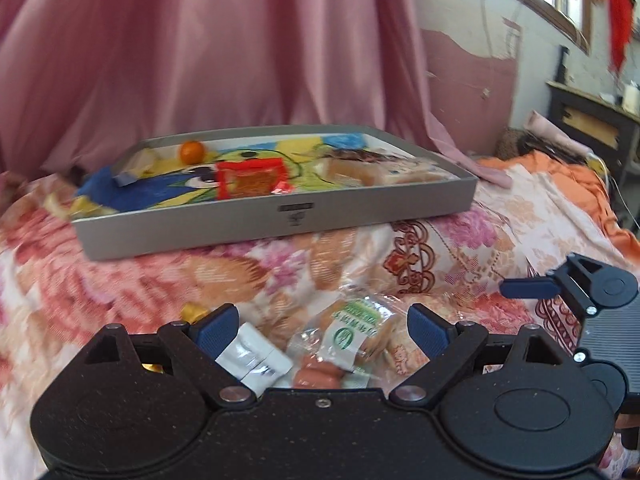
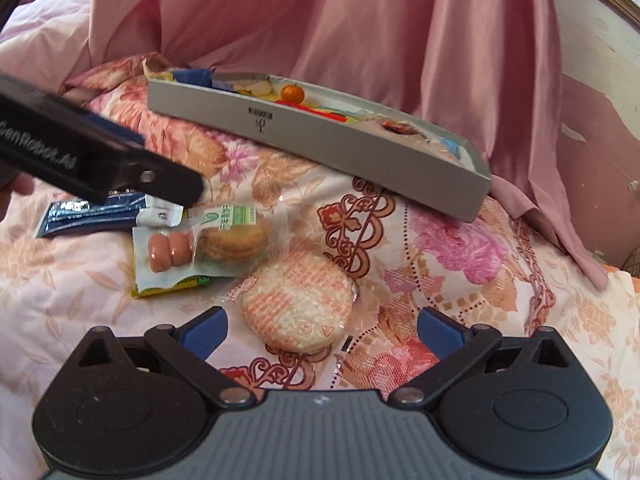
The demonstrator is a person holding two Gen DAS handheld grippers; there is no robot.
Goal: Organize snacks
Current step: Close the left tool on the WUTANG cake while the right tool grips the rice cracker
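Observation:
A grey box [image 1: 280, 222] [image 2: 320, 136] lies on the floral bedspread and holds an orange fruit [image 1: 190, 151] [image 2: 291, 92], a red packet [image 1: 251, 179] and other snacks. My left gripper [image 1: 324, 330] is open just above a green-labelled biscuit pack [image 1: 356, 330] [image 2: 230, 232], a sausage pack [image 1: 318, 374] [image 2: 168, 254] and a white sachet [image 1: 256, 364] [image 2: 160, 214]. My right gripper [image 2: 322, 330] is open, low over a round rice cracker pack [image 2: 298, 306]. A dark blue packet [image 2: 80, 214] lies at the left.
Pink curtain [image 1: 200, 40] hangs behind the box. The right gripper's finger [image 1: 528, 287] shows at the left view's right edge; the left gripper's body [image 2: 100, 156] crosses the right view's left side. A dark cabinet [image 1: 592, 120] stands far right.

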